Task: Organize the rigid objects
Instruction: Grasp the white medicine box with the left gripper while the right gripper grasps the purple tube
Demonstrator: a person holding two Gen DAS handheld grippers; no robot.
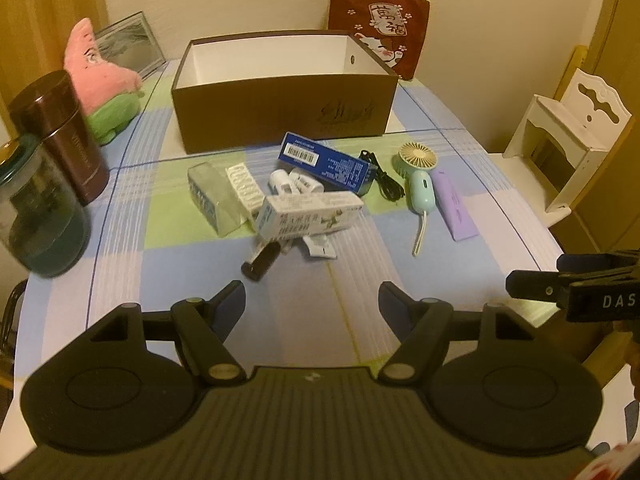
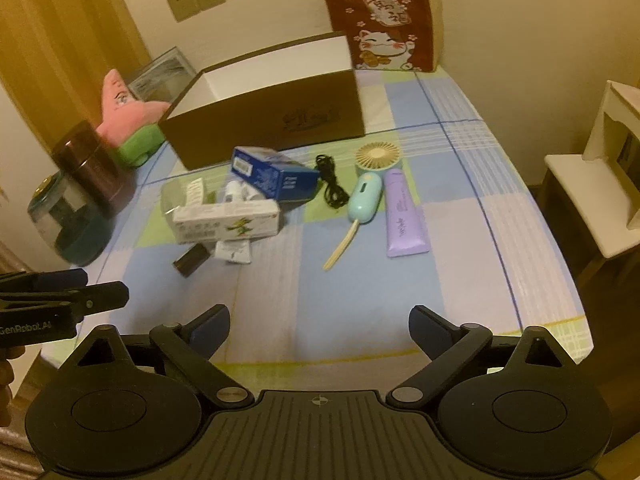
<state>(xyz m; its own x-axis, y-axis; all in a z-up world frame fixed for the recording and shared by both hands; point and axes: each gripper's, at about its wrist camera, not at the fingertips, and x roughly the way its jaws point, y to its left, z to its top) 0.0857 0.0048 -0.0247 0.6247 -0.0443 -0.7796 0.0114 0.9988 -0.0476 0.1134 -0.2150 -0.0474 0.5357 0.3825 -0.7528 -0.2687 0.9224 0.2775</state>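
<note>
An open brown box [image 1: 280, 116] [image 2: 264, 128] with a white inside stands at the back of the table. In front of it lies a pile: a blue carton [image 1: 328, 164] [image 2: 276, 174], a white carton [image 1: 308, 216] [image 2: 226, 222], a clear case [image 1: 212, 196], small white bottles [image 1: 296, 188] and a dark tube [image 1: 260, 266] [image 2: 192, 260]. To the right lie a black cable [image 1: 382, 178] [image 2: 330, 184], a green hand fan [image 1: 418, 184] [image 2: 366, 188] and a purple tube [image 1: 454, 208] [image 2: 404, 216]. My left gripper [image 1: 312, 304] and right gripper [image 2: 318, 328] are open and empty, near the table's front edge.
A dark green jar [image 1: 36, 208] [image 2: 68, 220], a maroon canister [image 1: 60, 136] [image 2: 94, 164] and a pink plush star [image 1: 104, 76] [image 2: 128, 116] stand at the left. A red cat cushion [image 1: 380, 20] [image 2: 384, 24] leans behind the box. A white chair [image 1: 568, 136] is at the right.
</note>
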